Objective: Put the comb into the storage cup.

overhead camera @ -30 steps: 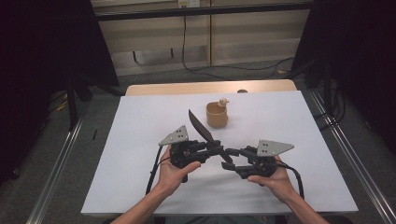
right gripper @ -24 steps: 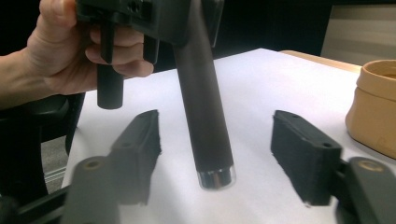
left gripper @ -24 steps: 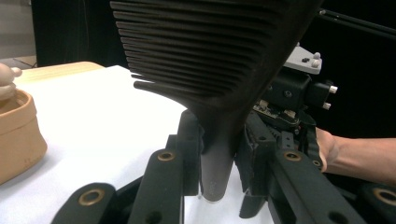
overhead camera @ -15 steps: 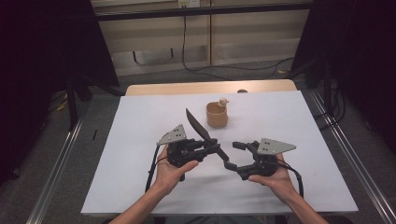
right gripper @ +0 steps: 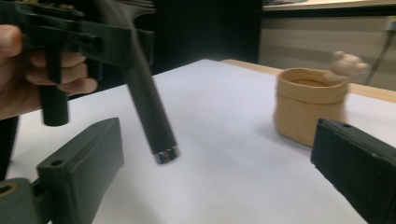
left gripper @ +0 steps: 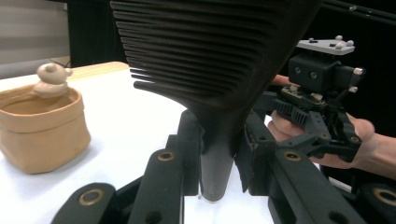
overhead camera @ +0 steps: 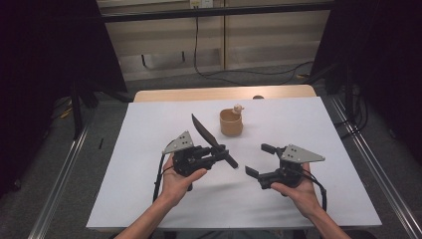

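Right hand-held gripper [overhead camera: 255, 160] drew back, jaws opened.

A big black comb [overhead camera: 209, 139] with a long handle is up in the air over the middle of the white bench [overhead camera: 149, 199]. The left tongs [overhead camera: 219, 155] squeeze it where the handle meets the toothed part. Its wide end with many thin teeth points up and toward the far edge. Its round handle tip, with a shiny ring, slants down toward the near right.
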`<action>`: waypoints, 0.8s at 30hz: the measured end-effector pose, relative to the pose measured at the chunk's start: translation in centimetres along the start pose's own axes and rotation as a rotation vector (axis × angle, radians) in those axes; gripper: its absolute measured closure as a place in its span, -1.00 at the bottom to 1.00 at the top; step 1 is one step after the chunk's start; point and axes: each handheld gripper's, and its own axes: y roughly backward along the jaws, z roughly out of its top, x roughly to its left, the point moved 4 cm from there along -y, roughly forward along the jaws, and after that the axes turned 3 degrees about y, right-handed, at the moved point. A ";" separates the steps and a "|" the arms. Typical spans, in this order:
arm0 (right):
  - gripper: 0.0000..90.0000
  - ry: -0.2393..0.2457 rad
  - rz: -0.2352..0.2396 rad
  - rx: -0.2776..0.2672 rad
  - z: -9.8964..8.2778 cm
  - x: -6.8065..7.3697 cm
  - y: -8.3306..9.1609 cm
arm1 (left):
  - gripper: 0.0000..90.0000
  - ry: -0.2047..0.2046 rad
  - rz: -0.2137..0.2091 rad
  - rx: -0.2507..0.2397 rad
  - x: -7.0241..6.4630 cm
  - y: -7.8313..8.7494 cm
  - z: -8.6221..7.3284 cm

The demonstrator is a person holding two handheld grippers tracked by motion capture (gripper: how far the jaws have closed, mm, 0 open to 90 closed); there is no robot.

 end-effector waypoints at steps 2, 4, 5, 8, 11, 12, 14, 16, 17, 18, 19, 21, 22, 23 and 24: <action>-0.97 -0.008 -0.020 -0.005 0.1 -0.2 0.3 | 0.62 0.012 0.005 -0.003 0.2 0.2 0.0; -0.98 -0.015 -0.046 -0.013 0.1 -0.3 0.7 | 0.62 0.009 0.017 -0.001 0.4 0.4 0.1; -0.99 -0.015 -0.060 -0.015 0.1 -0.4 0.9 | 0.62 0.011 0.019 -0.002 0.5 0.5 0.1; -1.00 -0.016 -0.106 -0.016 0.1 -0.7 1.5 | 0.62 0.006 0.038 -0.005 0.9 0.9 0.3; -0.97 -0.015 -0.142 -0.010 0.0 -0.8 2.0 | 0.62 -0.002 0.061 -0.003 1.3 1.2 0.4; -0.98 -0.004 -0.161 -0.010 -0.1 -0.9 2.2 | 0.62 0.002 0.060 -0.006 1.4 1.2 0.4; -0.98 0.009 -0.190 -0.006 -0.2 -1.0 2.4 | 0.62 0.004 0.073 -0.010 1.6 1.2 0.4; -0.97 0.017 -0.216 -0.006 -0.3 -1.1 2.7 | 0.62 0.003 0.075 -0.003 1.8 1.3 0.5; -0.97 0.019 -0.226 -0.004 -0.4 -1.2 2.9 | 0.62 0.001 0.081 -0.004 1.8 1.2 0.5; -0.98 0.018 -0.233 -0.008 -0.4 -1.3 3.1 | 0.62 -0.004 0.087 -0.007 1.9 1.2 0.6; -0.99 0.017 -0.251 -0.007 -0.4 -1.4 3.3 | 0.62 -0.006 0.091 -0.006 1.9 1.1 0.8; -0.98 0.017 -0.268 0.000 -0.5 -1.5 3.5 | 0.62 -0.014 0.094 -0.005 2.0 1.1 1.0; -0.98 0.022 -0.278 0.001 -0.5 -1.6 3.6 | 0.62 -0.019 0.106 -0.007 2.0 1.1 1.1; -0.99 0.026 -0.289 0.003 -0.5 -1.6 3.9 | 0.62 -0.014 0.108 -0.011 2.1 1.1 1.3; -0.99 0.031 -0.311 0.003 -0.6 -1.7 4.2 | 0.62 -0.014 0.108 -0.013 2.2 1.2 1.4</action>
